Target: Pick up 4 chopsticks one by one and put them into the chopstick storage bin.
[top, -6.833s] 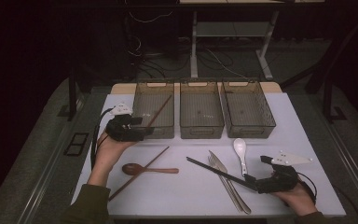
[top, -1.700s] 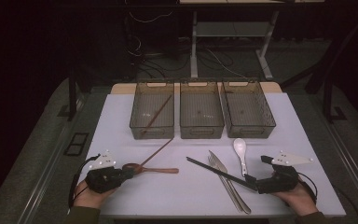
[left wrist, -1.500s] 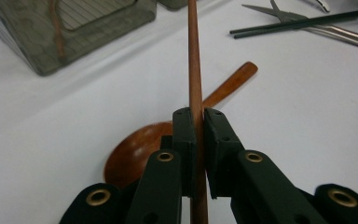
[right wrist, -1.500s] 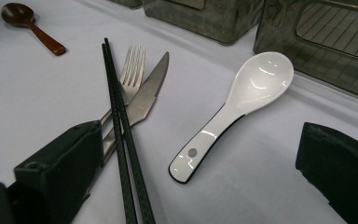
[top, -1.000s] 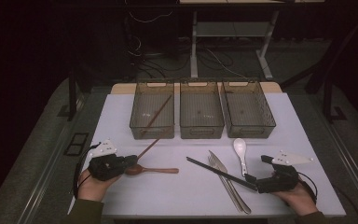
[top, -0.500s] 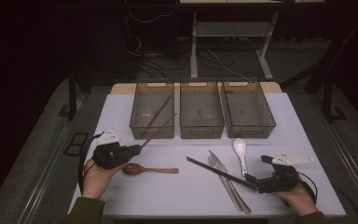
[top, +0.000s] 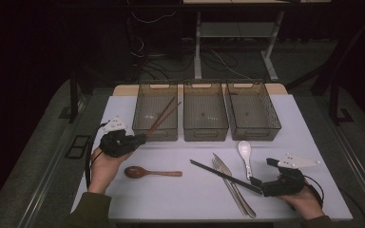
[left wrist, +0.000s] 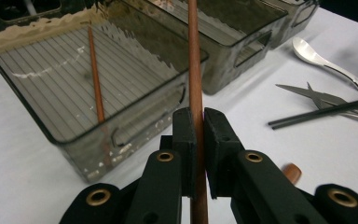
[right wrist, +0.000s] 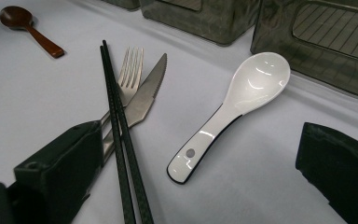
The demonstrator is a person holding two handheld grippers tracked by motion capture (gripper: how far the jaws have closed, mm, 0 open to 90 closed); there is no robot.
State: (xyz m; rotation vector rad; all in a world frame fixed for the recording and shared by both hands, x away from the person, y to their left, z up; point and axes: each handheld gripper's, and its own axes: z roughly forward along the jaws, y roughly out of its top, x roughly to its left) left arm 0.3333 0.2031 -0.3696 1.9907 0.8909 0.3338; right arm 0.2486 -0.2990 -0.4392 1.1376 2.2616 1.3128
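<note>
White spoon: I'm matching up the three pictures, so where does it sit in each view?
High view: white spoon right of centre, just in front of the bins.
Left gripper view: upper right.
Right gripper view: centre.
Shared landmark: the black chopsticks lying nearby.

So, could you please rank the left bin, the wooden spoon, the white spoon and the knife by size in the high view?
1. Left bin, clearly largest.
2. Knife.
3. Wooden spoon.
4. White spoon.
The knife and wooden spoon look close in length, so their order is unsure.
</note>
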